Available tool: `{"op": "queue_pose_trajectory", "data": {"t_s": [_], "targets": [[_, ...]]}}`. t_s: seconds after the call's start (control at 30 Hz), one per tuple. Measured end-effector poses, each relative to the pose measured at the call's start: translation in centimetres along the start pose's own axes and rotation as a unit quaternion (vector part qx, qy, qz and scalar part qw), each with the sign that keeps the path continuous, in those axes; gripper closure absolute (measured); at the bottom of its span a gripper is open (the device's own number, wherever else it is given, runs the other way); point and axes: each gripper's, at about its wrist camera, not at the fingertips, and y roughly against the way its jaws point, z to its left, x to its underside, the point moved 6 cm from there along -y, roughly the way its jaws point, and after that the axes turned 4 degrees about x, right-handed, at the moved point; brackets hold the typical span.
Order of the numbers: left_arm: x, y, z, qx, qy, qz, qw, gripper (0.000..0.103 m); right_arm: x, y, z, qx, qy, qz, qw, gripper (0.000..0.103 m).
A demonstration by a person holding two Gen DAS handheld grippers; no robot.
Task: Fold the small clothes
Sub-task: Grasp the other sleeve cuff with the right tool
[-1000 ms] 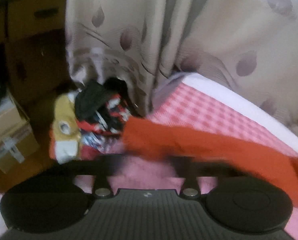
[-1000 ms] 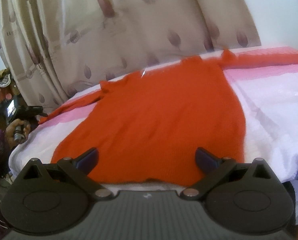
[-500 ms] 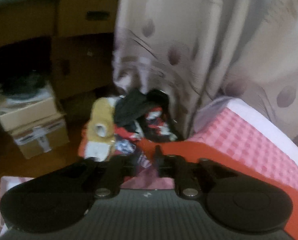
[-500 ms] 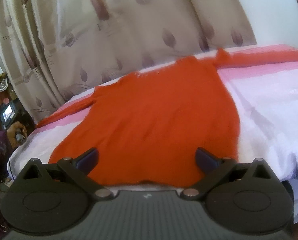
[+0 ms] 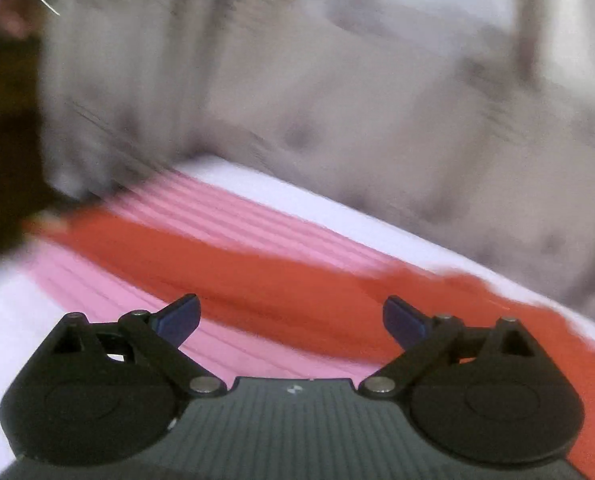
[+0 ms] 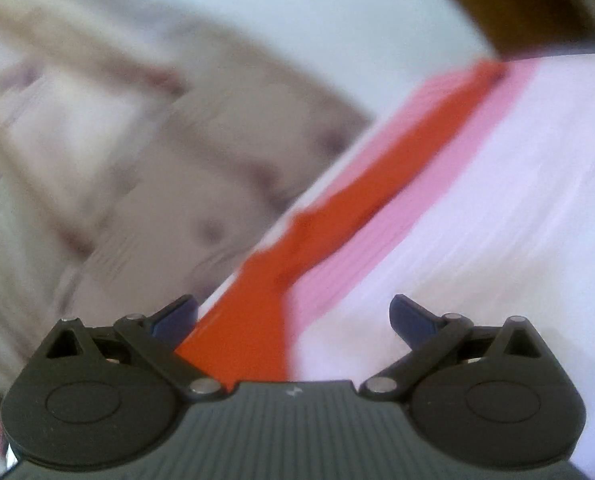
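An orange-red knitted top lies spread flat on a bed. In the blurred left wrist view one long sleeve (image 5: 257,268) stretches across the pink band of the bedcover (image 5: 233,216). My left gripper (image 5: 291,318) hovers just in front of that sleeve, its jaws opening wide, nothing between them. In the right wrist view, tilted and blurred, the other sleeve (image 6: 385,172) runs up and to the right along the pink band. My right gripper (image 6: 293,318) stands open above the shoulder end of that sleeve, and its pads grip nothing.
Beige curtains with dark leaf prints (image 5: 377,100) hang close behind the bed. The white bedcover (image 6: 497,220) fills the right of the right wrist view. A brown wooden piece (image 6: 529,4) shows at the top right. Dark furniture (image 5: 5,128) stands left of the bed.
My left gripper let go of the sleeve end, opened wide and swung right from the bed's edge. My right gripper swept from the hem towards the other sleeve and rolled.
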Motion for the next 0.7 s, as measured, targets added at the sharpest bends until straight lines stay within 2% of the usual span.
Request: {"op": "queue_pose_trajectory", "data": {"t_s": [0.07,0.1,0.2,0.27,0.3,0.37,0.4,0.53,0.63,0.67,0.7], "targets": [[2.1,-1.1,-3.2,0.041,-0.007,0.008,0.9991,0.006,-3.4,-2.1,-2.7,0.019,-0.04,-0.012,0.999,0.009],[2.8,-1.6,-4.3,0.047,-0.019,0.009,0.9986,0.006,-5.1,-3.2,-4.0,0.03,-0.057,-0.015,0.998,0.012],[5.3,-3.3,-6.9,0.071,-0.045,0.022,0.9962,0.006,-9.5,-6.3,-7.3,0.067,-0.091,-0.015,0.993,0.029],[6.9,-3.2,-7.8,0.087,-0.054,0.021,0.9945,0.008,-11.8,-8.0,-8.7,0.076,-0.106,-0.015,0.991,0.034],[7.1,-3.4,-8.1,0.096,-0.059,0.023,0.9934,0.008,-12.9,-8.7,-9.3,0.087,-0.106,-0.016,0.99,0.034],[7.3,-3.2,-8.5,0.116,-0.062,0.01,0.9913,0.0,-14.7,-10.0,-10.1,0.11,-0.101,-0.014,0.989,0.034],[7.4,-3.0,-8.2,0.116,-0.054,0.009,0.9918,0.0,-15.6,-10.8,-10.4,0.117,-0.098,-0.012,0.988,0.034],[8.1,-3.7,-6.4,0.115,0.006,0.04,0.9926,0.0,-17.9,-13.3,-11.0,0.117,-0.1,-0.02,0.988,0.034],[7.8,-3.6,-5.5,0.118,0.042,0.029,0.9917,0.0,-17.7,-14.5,-10.3,0.118,-0.058,-0.023,0.991,0.035],[7.8,-3.6,-5.4,0.117,0.041,0.028,0.9918,0.0,-17.5,-15.0,-10.0,0.118,-0.037,-0.023,0.992,0.041],[7.8,-3.6,-5.5,0.115,0.037,0.028,0.9923,0.0,-17.3,-15.0,-9.9,0.127,-0.019,-0.024,0.991,0.062]]}}
